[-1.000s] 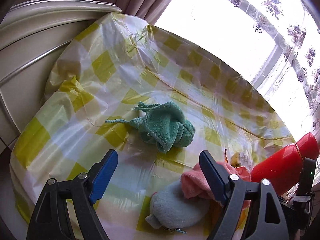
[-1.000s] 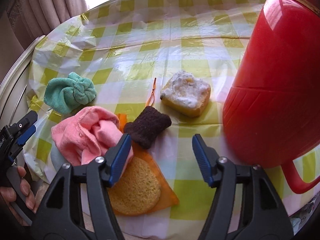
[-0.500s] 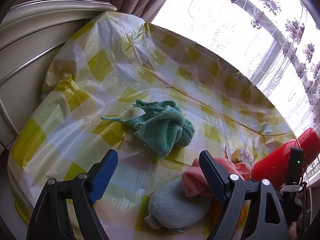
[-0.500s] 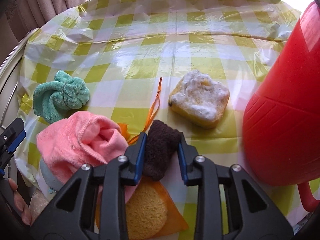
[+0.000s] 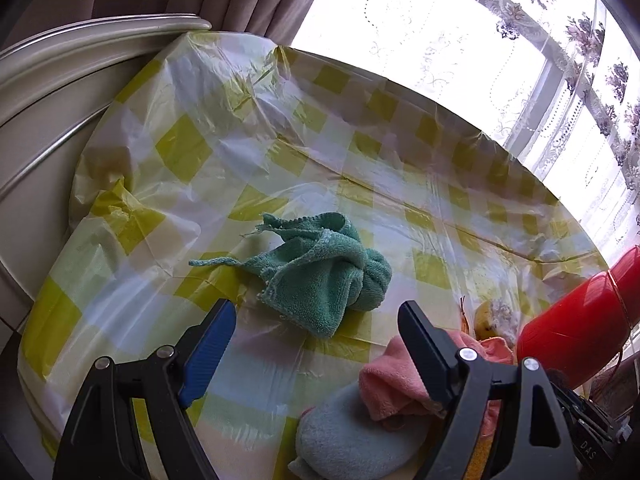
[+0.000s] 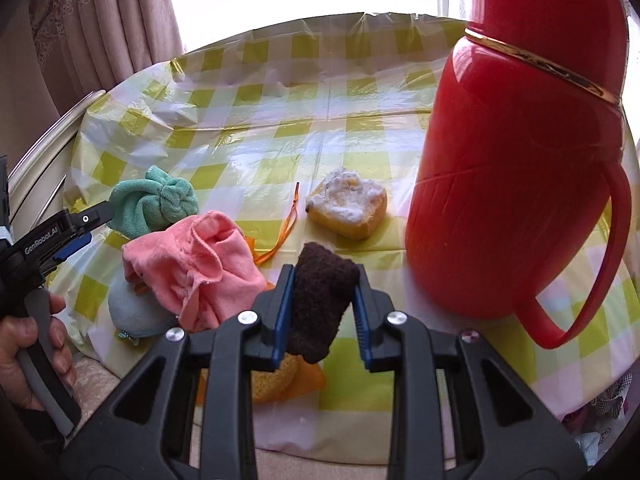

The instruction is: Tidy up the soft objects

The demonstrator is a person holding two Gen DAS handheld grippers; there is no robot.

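My right gripper point(image 6: 324, 276) is shut on a dark brown fuzzy sponge point(image 6: 320, 300) and holds it a little above the checked tablecloth point(image 6: 280, 80). Below it lies a round yellow sponge point(image 6: 272, 380) on an orange net bag. To its left sit a crumpled pink cloth point(image 6: 196, 264) and a grey-blue pouch point(image 6: 132, 312). A knotted green towel point(image 5: 328, 272) lies just beyond my left gripper point(image 5: 314, 306), which is open and holds nothing. The pink cloth point(image 5: 392, 380) and the pouch point(image 5: 352, 440) are partly hidden behind its right finger.
A tall red thermos jug point(image 6: 512, 160) stands at the right, close to my right gripper. A yellow sponge with a white top point(image 6: 348, 208) lies in front of it. A white curved rail point(image 5: 100, 40) borders the table's left edge. A hand point(image 6: 24, 344) grips the left tool.
My right gripper has shut on the brown sponge and lifted it off the cloth. My left gripper stays open and has shifted a little over the green towel.
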